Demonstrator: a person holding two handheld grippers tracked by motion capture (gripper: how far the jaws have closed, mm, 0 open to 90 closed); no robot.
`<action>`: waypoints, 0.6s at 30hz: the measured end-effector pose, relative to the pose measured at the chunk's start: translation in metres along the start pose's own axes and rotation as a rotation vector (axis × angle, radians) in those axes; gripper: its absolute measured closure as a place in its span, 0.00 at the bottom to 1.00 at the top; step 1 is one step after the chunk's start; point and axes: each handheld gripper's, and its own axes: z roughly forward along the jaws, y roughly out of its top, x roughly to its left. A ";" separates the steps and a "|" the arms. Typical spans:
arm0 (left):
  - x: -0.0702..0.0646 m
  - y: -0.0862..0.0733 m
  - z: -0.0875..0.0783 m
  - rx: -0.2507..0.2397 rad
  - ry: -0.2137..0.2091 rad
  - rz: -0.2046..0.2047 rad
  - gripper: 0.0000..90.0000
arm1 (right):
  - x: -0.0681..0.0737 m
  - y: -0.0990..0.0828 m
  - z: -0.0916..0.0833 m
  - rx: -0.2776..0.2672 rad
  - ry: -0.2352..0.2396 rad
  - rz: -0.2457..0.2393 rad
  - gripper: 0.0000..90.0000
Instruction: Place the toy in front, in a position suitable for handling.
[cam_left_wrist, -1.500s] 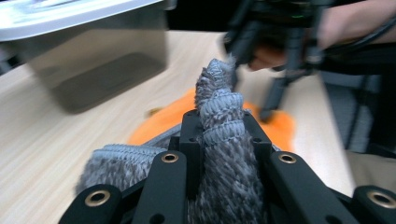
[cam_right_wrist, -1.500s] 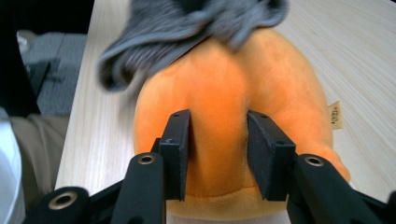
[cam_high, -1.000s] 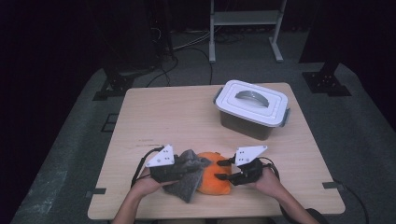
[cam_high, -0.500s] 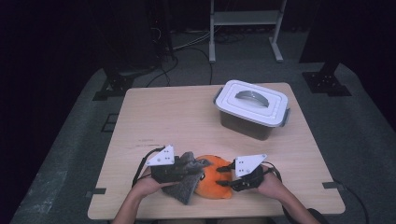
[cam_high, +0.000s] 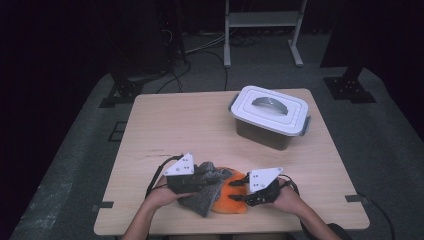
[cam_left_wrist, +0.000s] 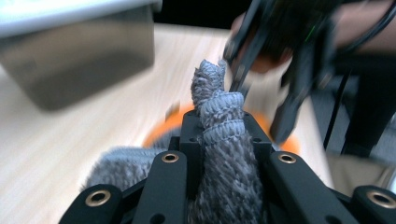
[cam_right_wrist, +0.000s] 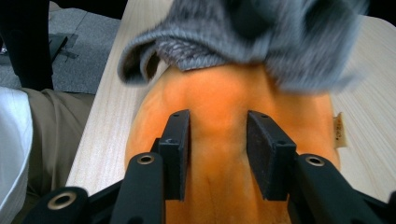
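Grey cloth (cam_high: 207, 187) is pinched by left gripper (cam_left_wrist: 219, 128); right gripper (cam_right_wrist: 218, 149) fingers, just closing, straddle orange cloth (cam_right_wrist: 229, 112) (separation begun, box (cam_high: 270, 116) lidded).

Orange cloth (cam_high: 231, 201) partly under grey cloth (cam_high: 207, 187), storage box (cam_left_wrist: 74, 51) blurred, cropped

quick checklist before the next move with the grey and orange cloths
1. Left hand-held gripper shut on grey cloth: ok.
2. Right hand-held gripper gripping orange cloth: cannot tell; its jaws have just been closing, with a ridge of cloth between them.
3. Grey cloth clear of orange cloth: not ok, it overlaps the orange one.
4. Lidded box clear of both cloths: ok.
5. Box lid open: not ok, closed.
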 end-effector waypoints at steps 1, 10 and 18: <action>0.000 -0.003 -0.001 -0.001 0.003 -0.009 0.84 | 0.000 0.000 0.000 -0.003 0.001 0.005 0.65; -0.013 -0.009 -0.014 0.027 -0.016 0.009 0.84 | -0.006 0.005 -0.002 -0.073 -0.016 0.125 0.49; 0.003 -0.003 -0.034 -0.004 0.059 -0.015 0.84 | -0.002 0.001 -0.001 -0.048 -0.026 0.091 0.55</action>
